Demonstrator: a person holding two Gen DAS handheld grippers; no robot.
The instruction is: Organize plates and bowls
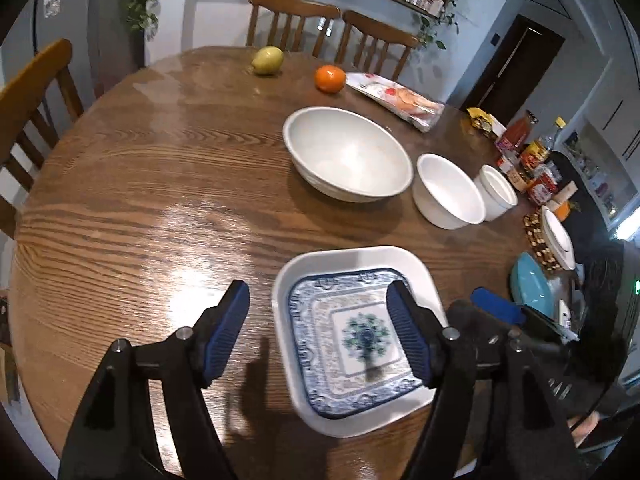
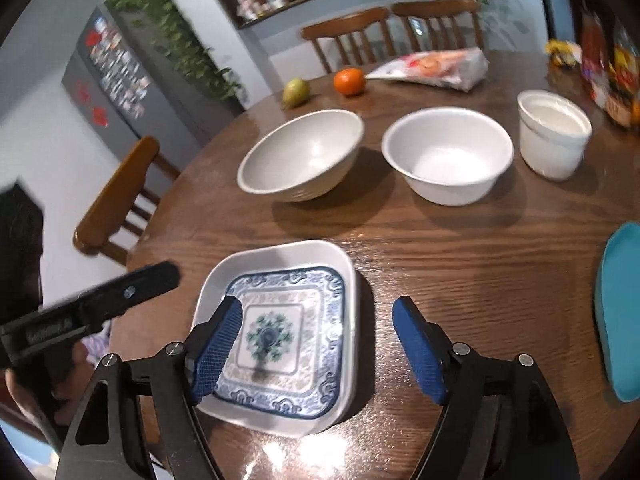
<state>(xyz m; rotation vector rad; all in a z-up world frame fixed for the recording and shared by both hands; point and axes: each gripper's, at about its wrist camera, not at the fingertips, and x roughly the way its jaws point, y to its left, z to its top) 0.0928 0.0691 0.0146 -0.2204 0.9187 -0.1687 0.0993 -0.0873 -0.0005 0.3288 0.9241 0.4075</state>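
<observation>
A blue-patterned square plate (image 1: 352, 340) (image 2: 280, 340) lies nested in a white square plate (image 1: 416, 268) (image 2: 320, 252) near the table's front edge. Behind stand a large white bowl (image 1: 348, 154) (image 2: 300, 156), a medium white bowl (image 1: 448, 190) (image 2: 448, 154) and a small white cup-like bowl (image 1: 498, 192) (image 2: 554, 134). A teal plate (image 1: 530, 284) (image 2: 620, 312) lies at the right. My left gripper (image 1: 320, 332) is open and empty, above the stacked plates' left side. My right gripper (image 2: 320, 352) is open and empty, above their right side.
A lemon (image 1: 267, 60) (image 2: 296, 92), an orange (image 1: 329, 78) (image 2: 349, 81) and a plastic food packet (image 1: 396, 96) (image 2: 432, 66) lie at the far side of the round wooden table (image 1: 160, 200). Bottles and snack packs (image 1: 528, 156) crowd the right edge. Wooden chairs (image 1: 292, 20) surround the table.
</observation>
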